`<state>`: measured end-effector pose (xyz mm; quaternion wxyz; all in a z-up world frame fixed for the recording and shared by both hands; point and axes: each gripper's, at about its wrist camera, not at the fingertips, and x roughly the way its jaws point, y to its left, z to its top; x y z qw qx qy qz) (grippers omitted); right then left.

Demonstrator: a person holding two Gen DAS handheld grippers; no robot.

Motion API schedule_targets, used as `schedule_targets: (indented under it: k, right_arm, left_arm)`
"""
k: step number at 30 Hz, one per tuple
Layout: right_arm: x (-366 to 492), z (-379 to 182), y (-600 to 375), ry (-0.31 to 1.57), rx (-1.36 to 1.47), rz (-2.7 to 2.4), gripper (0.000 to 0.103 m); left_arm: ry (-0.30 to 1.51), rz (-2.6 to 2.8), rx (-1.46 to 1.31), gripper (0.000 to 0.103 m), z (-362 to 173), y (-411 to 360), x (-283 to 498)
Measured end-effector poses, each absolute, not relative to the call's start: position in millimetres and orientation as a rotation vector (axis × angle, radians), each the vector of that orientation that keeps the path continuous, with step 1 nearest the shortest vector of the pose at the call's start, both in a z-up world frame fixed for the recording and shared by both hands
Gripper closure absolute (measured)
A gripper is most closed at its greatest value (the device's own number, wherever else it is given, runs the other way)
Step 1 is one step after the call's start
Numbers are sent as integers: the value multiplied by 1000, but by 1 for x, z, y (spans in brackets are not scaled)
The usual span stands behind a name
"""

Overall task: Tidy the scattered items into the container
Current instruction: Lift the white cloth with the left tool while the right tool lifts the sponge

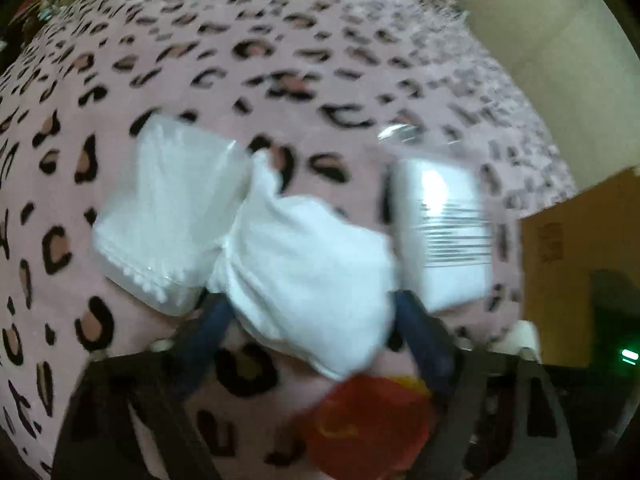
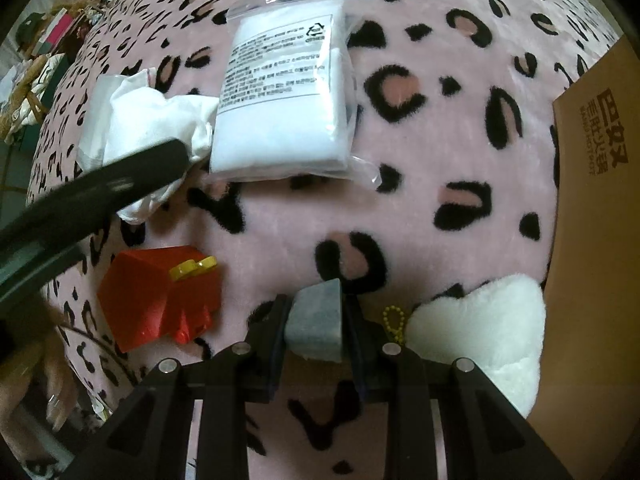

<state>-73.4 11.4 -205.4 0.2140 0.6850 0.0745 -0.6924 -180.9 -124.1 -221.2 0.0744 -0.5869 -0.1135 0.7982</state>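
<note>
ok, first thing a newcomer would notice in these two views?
The pink leopard-print blanket fills both views. On it, the right tongs pinch a grey sponge block, with a red toy to its left and a cardboard box at the right edge.

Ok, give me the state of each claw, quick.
Left claw: open, white cloth between its fingers, not gripped.
Right claw: shut on the grey block.
</note>
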Motion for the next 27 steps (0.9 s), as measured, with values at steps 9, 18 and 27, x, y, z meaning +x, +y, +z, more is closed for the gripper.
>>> schedule_targets:
  k: [9, 18, 27]
  right_arm:
    - [-66, -200, 11, 241, 1872, -1936, 78]
    - [-54, -173, 21, 213, 1817, -1970, 78]
    - [-28, -128, 21, 225, 1706, -2001, 78]
  left_arm:
    - [-433, 2391, -1735, 67, -211, -139, -172]
    - [-404, 2414, -1667, 67, -171, -146, -140]
    - [-374, 2452, -1655, 67, -141, -154, -102]
